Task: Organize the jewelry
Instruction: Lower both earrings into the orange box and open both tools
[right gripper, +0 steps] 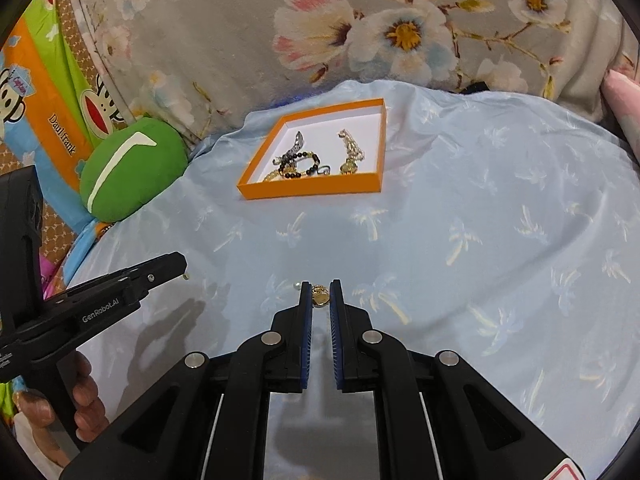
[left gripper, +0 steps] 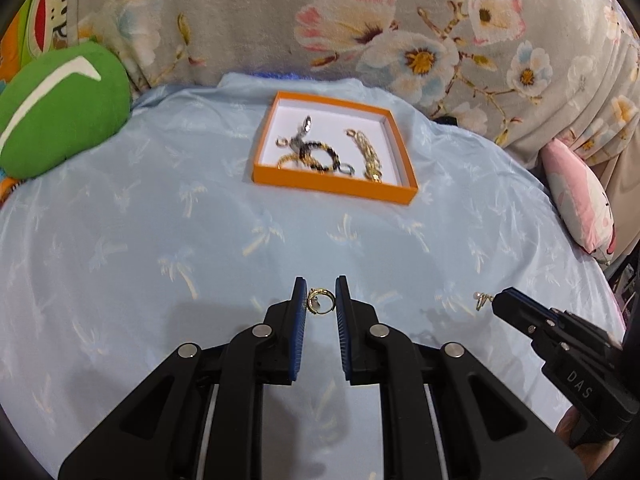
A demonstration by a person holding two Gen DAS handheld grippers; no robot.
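left gripper (left gripper: 321, 294): closed on a small gold hoop earring (left gripper: 320, 300), pinched between the blue pads at the very tips; earring off the sheet.
right gripper (right gripper: 321, 294): closed on a second gold earring (right gripper: 321, 295), a flat gold piece with a pearl end sticking out past the left pad; also clear of the sheet.
orange tray (left gripper: 404, 160): shallow, white inside, sits on the light blue bed sheet (left gripper: 160, 220) well ahead of both grippers, near the floral cushion (left gripper: 240, 20); already holds a black bead bracelet (left gripper: 316, 152) and a gold chain (left gripper: 366, 148), plus some silver bits, tangled on the left half.
task thing location: both earrings up in the grippers, near edge of the bed, not yet in the tray.
step in hand (judgement): carry both earrings forward to the tray.
how to do it well: keep both grips firm, pieces are tiny and held only at the tips; go over the tray wall, not into it; lower close to the white floor before letting go so they don't bounce out; aim for the bare right or far part, away from the tangle; keep the pair together if possible; release one at a time.
risk: earring slips out sideways mid-carry; pale sheet pattern would make a dropped one hard to spot.
left wrist view only: hoop shape of the left earring; right gripper from the side with pearl and gold hook poking from its tip; pink pillow (left gripper: 580, 200) at right.
right wrist view only: person's hand (right gripper: 86, 396) on the left gripper's handle; cartoon-print bedding (right gripper: 52, 112) behind the green plush (right gripper: 132, 168); left earring barely visible at that gripper's tip.
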